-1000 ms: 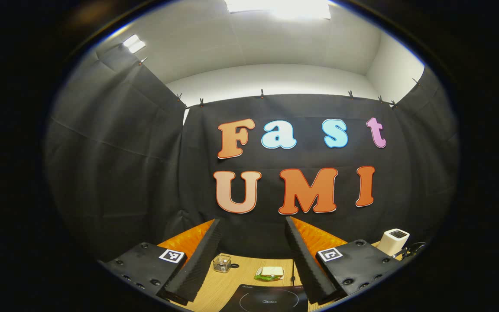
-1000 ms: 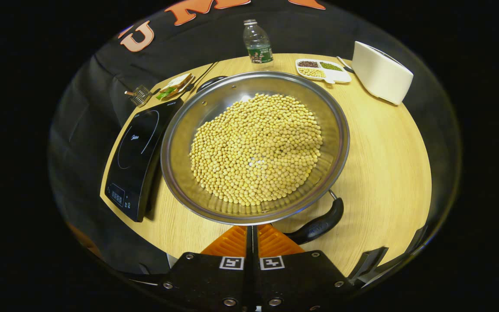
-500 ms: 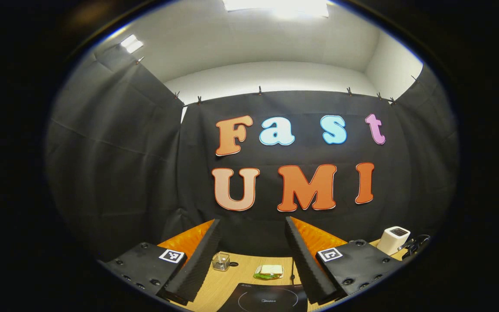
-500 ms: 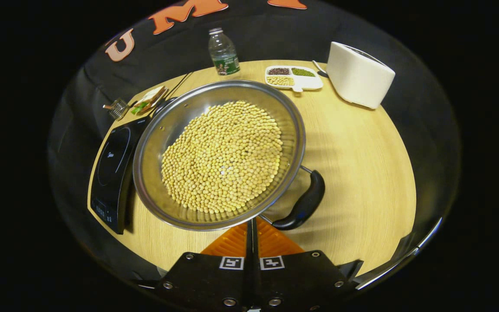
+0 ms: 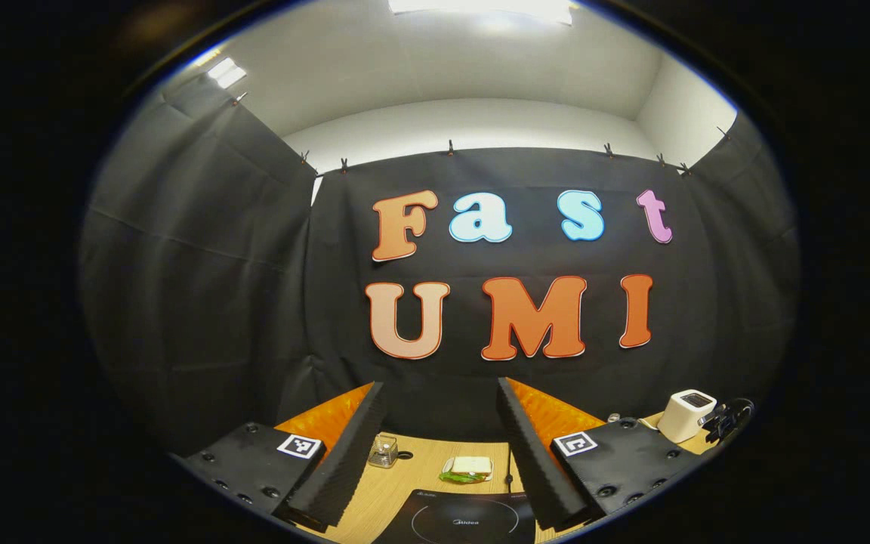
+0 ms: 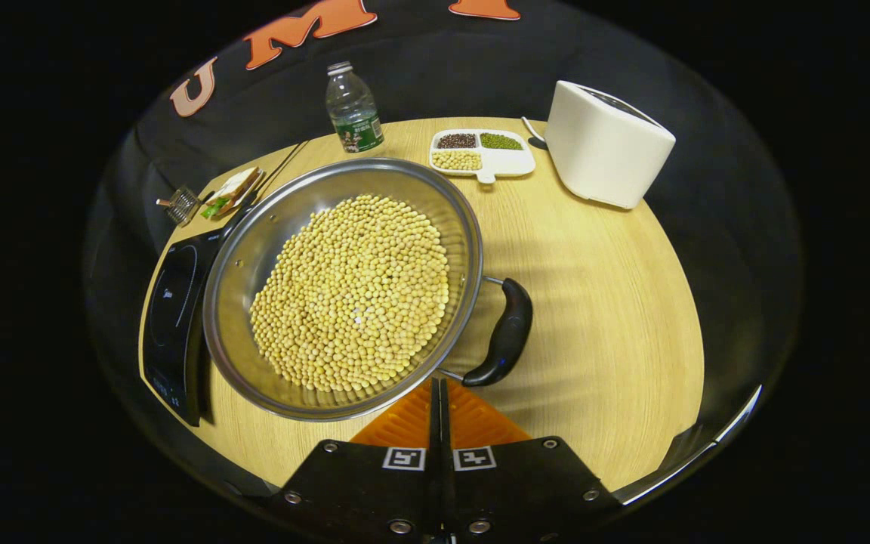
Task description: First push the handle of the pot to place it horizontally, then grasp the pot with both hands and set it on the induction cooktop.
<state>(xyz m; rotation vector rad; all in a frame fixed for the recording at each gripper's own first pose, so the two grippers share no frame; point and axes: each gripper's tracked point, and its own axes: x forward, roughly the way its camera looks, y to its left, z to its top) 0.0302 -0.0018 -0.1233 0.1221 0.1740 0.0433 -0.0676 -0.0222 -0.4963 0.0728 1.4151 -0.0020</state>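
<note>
The pot (image 6: 344, 287), full of yellow beans, sits on the counter (image 6: 601, 302), its rim overlapping the induction cooktop (image 6: 171, 302). Its black handle (image 6: 503, 332) lies just beyond the right gripper (image 6: 439, 393), jaws closed together. The left gripper (image 5: 439, 423) holds its jaws wide, empty.

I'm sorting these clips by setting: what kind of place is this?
Probably a staged kitchen set in a recording booth: a wooden table carries an induction cooktop, a pot of beans and a white toaster, with black cloth hung all round as walls.
</note>
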